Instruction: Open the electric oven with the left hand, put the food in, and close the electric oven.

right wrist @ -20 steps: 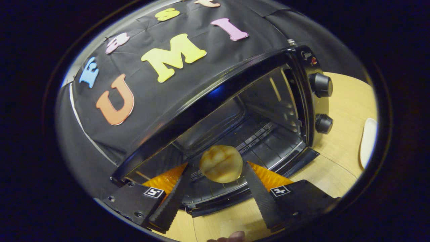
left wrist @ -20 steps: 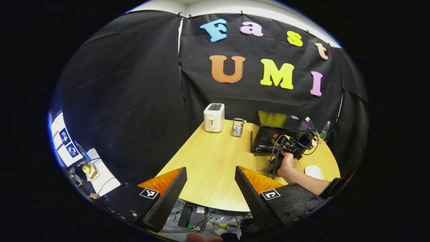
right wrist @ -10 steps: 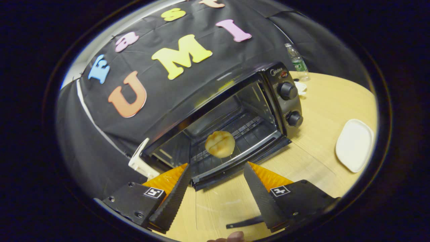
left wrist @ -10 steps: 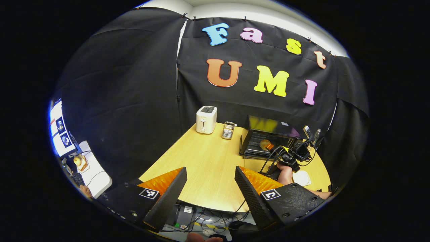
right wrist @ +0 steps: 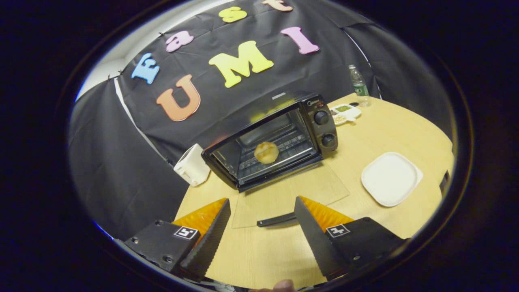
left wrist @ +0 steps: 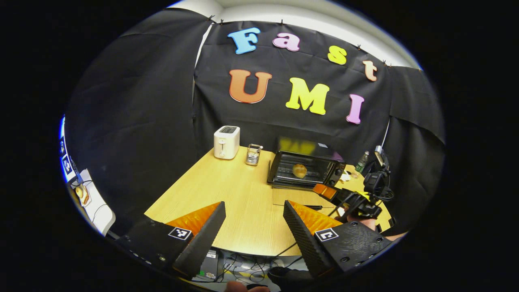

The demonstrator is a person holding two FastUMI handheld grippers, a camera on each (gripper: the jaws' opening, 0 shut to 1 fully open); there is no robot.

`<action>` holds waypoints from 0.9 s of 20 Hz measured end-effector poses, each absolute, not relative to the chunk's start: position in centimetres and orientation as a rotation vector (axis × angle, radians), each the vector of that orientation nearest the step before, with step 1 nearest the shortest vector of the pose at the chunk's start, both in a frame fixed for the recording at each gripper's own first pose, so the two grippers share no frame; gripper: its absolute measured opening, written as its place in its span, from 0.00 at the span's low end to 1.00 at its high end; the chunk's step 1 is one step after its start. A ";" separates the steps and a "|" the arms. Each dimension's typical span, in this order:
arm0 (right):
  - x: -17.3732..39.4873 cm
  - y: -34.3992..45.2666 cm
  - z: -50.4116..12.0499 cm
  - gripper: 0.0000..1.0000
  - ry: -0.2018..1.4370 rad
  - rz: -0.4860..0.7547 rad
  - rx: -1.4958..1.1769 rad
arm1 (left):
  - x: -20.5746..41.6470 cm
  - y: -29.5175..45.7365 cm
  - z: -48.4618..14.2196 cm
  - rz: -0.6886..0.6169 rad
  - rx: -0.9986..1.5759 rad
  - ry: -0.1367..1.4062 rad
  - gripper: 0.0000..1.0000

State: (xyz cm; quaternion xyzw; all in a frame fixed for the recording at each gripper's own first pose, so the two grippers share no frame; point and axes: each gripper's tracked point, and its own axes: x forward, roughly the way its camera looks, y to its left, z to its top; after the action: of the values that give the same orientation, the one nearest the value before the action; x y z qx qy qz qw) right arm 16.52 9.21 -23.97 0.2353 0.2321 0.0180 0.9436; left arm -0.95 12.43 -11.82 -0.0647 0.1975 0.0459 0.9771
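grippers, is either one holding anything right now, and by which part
Nothing is held. The left gripper and right gripper are both open and empty; the bun sits inside the open oven.

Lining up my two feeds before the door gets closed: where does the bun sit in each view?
Left gripper view: the bun is small, right of centre, inside the open oven at the table's far side.
Right gripper view: the bun is near centre, on the rack inside the oven, beyond the lowered glass door.
Shared landmark: the white toaster, left of the oven in both.
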 end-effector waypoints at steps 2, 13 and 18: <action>14.6 8.3 -23.3 0.96 0.481 0.048 0.432 | -0.3 11.5 -12.9 0.067 -0.134 0.406 0.95; 7.8 2.7 -20.3 0.96 0.464 0.096 0.072 | 4.3 7.1 -18.8 0.012 -0.102 0.460 0.95; 6.9 -1.5 -19.0 0.96 0.476 0.027 0.015 | 7.0 3.3 -24.3 -0.066 -0.087 0.527 0.95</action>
State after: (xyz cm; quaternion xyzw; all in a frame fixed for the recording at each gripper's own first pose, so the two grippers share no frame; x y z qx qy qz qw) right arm 6.89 -1.45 -19.03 0.0075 0.2357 0.0133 0.9717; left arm 7.03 3.29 -24.34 -0.0428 0.2603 -0.0326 0.9640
